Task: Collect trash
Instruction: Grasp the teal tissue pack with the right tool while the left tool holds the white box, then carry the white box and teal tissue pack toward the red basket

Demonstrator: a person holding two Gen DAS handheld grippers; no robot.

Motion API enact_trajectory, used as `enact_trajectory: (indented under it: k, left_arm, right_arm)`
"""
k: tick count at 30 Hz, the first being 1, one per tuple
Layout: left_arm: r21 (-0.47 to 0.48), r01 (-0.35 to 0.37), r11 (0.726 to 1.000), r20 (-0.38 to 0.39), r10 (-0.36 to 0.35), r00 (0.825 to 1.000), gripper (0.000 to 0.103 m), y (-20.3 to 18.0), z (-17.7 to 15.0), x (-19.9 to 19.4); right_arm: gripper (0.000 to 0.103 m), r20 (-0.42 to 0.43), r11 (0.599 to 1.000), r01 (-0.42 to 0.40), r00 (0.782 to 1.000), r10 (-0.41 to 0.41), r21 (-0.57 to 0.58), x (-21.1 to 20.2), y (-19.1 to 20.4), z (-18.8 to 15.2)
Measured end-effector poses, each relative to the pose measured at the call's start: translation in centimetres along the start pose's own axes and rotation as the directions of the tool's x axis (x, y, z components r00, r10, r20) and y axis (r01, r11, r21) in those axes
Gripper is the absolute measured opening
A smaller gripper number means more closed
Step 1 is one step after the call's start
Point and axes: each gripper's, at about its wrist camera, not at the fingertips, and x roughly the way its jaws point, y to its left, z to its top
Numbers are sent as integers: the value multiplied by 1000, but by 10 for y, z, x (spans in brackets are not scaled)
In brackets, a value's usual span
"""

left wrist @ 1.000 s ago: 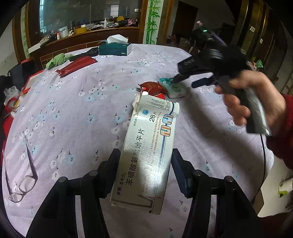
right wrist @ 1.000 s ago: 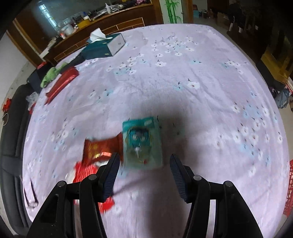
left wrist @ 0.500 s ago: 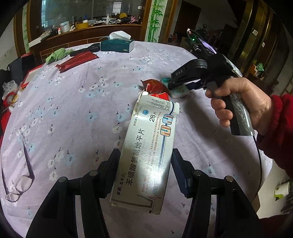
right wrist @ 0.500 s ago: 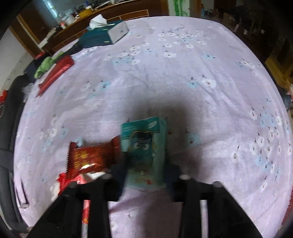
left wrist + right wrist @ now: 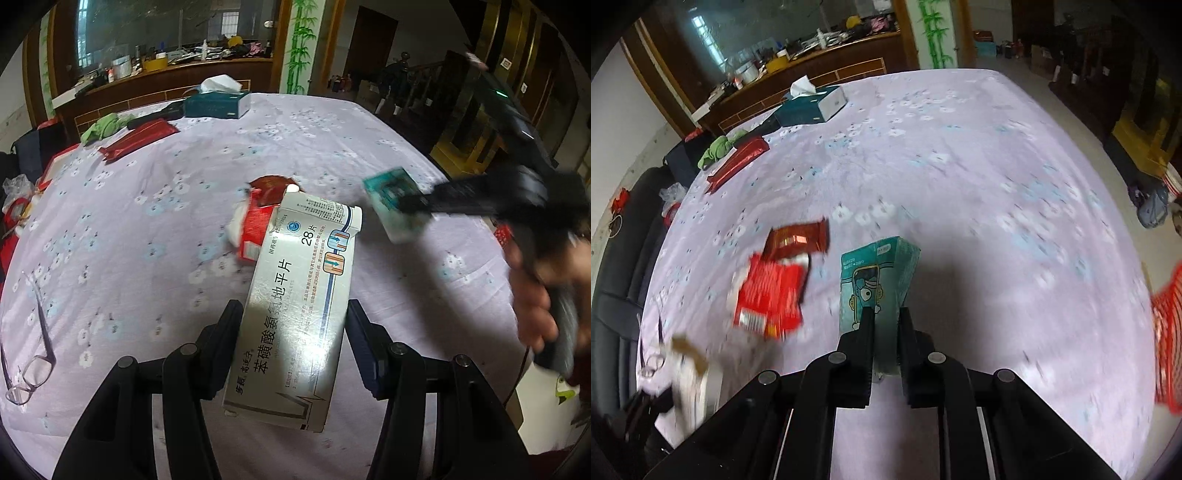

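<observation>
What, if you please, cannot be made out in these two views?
- Right wrist view: the teal packet's lower end, hidden between the right tongs.
- Left wrist view: the hand holding the right tongs, motion-blurred.
- Left wrist view: the red wrappers, partly hidden behind the white medicine box.

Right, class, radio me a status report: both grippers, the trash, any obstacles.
Left gripper shut on white medicine box. Right gripper shut on teal packet, lifted. Red wrappers left on tablecloth. Nothing blocking.
</observation>
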Motion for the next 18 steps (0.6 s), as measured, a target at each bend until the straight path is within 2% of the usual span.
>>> enact_trajectory:
  k: [6, 9, 18]
  left_arm:
    - [29, 6, 1000, 22, -6, 1000, 55, -34, 3, -2]
    - [47, 21, 999, 22, -22, 1000, 55, -53, 6, -1]
    - [133, 67, 989, 36, -73, 997, 55, -106, 15, -1]
  right_arm:
    - [12, 17, 997, 58, 998, -59, 46, -42, -28, -48]
    - [12, 50, 992, 118, 992, -120, 35, -63, -38, -67]
    - [12, 105, 977, 211, 971, -214, 37, -99, -68, -93]
